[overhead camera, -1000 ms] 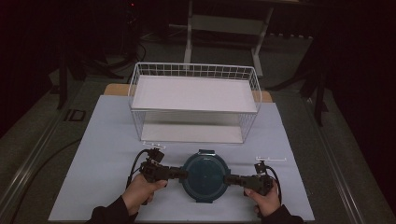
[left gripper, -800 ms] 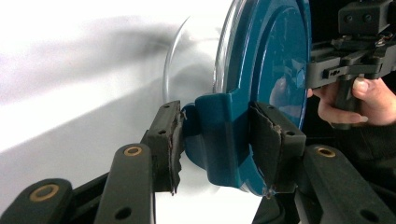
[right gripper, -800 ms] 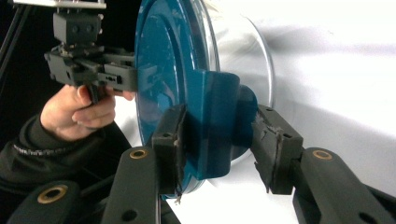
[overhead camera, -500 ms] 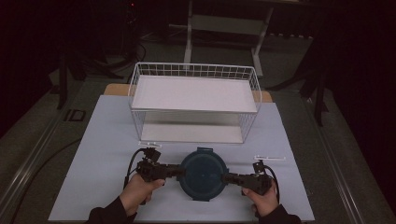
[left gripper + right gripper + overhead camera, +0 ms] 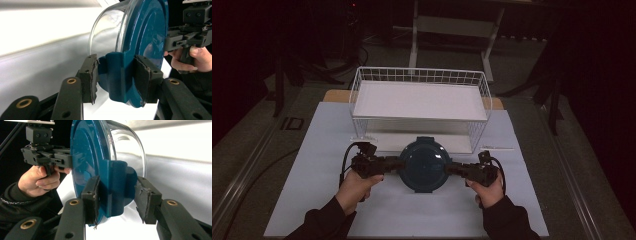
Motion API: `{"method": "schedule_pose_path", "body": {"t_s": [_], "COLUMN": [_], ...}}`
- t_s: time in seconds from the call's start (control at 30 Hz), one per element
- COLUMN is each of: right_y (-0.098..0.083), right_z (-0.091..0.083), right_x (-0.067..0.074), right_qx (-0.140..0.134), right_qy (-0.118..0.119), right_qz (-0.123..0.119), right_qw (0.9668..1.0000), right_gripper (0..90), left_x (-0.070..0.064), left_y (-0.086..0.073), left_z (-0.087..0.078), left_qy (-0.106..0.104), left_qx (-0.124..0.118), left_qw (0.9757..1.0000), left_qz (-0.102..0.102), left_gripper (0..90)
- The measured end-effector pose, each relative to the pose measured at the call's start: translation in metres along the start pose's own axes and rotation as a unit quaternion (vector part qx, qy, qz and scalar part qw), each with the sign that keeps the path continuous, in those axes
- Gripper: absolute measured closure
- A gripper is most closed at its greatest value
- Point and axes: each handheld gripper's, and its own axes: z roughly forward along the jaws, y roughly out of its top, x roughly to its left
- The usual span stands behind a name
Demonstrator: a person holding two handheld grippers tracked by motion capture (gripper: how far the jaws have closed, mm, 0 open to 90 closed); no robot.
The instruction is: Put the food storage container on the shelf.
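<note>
A round glass container [image 5: 424, 165] with a dark teal lid hangs above the white mat, just in front of the wire basket [image 5: 357, 90]. My left gripper [image 5: 399, 164] is shut on the lid's left clip tab and my right gripper [image 5: 451, 170] on the opposite tab. In the left gripper view my left gripper [image 5: 116, 77] presses both pads on the teal tab [image 5: 117, 75], with the clear bowl [image 5: 107, 27] to the left of the lid [image 5: 147, 32]. The right gripper view shows my right gripper [image 5: 116, 195] clamping its tab [image 5: 117, 185] the same way.
The white wire basket stands on legs at the back of the mat, with a flat white sheet [image 5: 419, 100] lying in it and a low gap beneath. The white mat [image 5: 312, 200] covers the table. Dark floor and stand legs [image 5: 414, 30] lie beyond.
Both grippers have lifted the container and carried it away from the person, toward the basket. Both grips look unchanged.
</note>
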Motion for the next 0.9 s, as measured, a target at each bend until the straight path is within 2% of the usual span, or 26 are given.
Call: {"method": "schedule_pose_path", "body": {"t_s": [0.17,0.4,0.47,0.5,0.53,0.57,0.6,0.67,0.83,0.9], "right_y": [0.009,0.019,0.025,0.025,0.028,0.028,0.031,0.032,0.035,0.035], "right_z": [0.004,0.014,0.021,0.021,0.025,0.025,0.029,0.032,0.04,0.042], "right_x": [-0.008,-0.025,-0.031,-0.031,-0.035,-0.035,-0.039,-0.043,-0.053,-0.058], "right_qx": [-0.003,-0.005,-0.009,-0.009,-0.01,-0.01,-0.012,-0.015,-0.023,-0.024], "right_qy": [0.0,-0.017,-0.025,-0.025,-0.03,-0.03,-0.035,-0.039,-0.046,-0.048], "right_qz": [-0.006,-0.014,-0.026,-0.026,-0.031,-0.031,-0.034,-0.035,-0.032,-0.03], "right_qw": [1.0,0.9997,0.9993,0.9993,0.999,0.999,0.9987,0.9985,0.9982,0.9981], "right_gripper": [56.7,56.6,56.6,56.6,56.6,56.6,56.6,56.5,56.3,56.2], "left_x": [0.008,0.027,0.037,0.037,0.044,0.044,0.05,0.054,0.06,0.064], "left_y": [0.005,0.009,0.01,0.01,0.012,0.012,0.013,0.015,0.019,0.019], "left_z": [0.006,0.02,0.025,0.025,0.028,0.028,0.032,0.034,0.04,0.044], "left_qy": [0.003,0.005,0.005,0.005,0.005,0.005,0.006,0.01,0.02,0.019], "left_qx": [-0.007,-0.03,-0.04,-0.04,-0.043,-0.043,-0.047,-0.047,-0.047,-0.049], "left_qw": [1.0,0.9995,0.9991,0.9991,0.9991,0.9991,0.9989,0.9988,0.9987,0.9986], "left_qz": [0.004,0.007,0.009,0.009,0.006,0.006,0.0,0.006,0.007,-0.001], "left_gripper": [55.2,55.2,55.1,55.1,55.1,55.1,55.1,55.1,55.1,55.0]}}
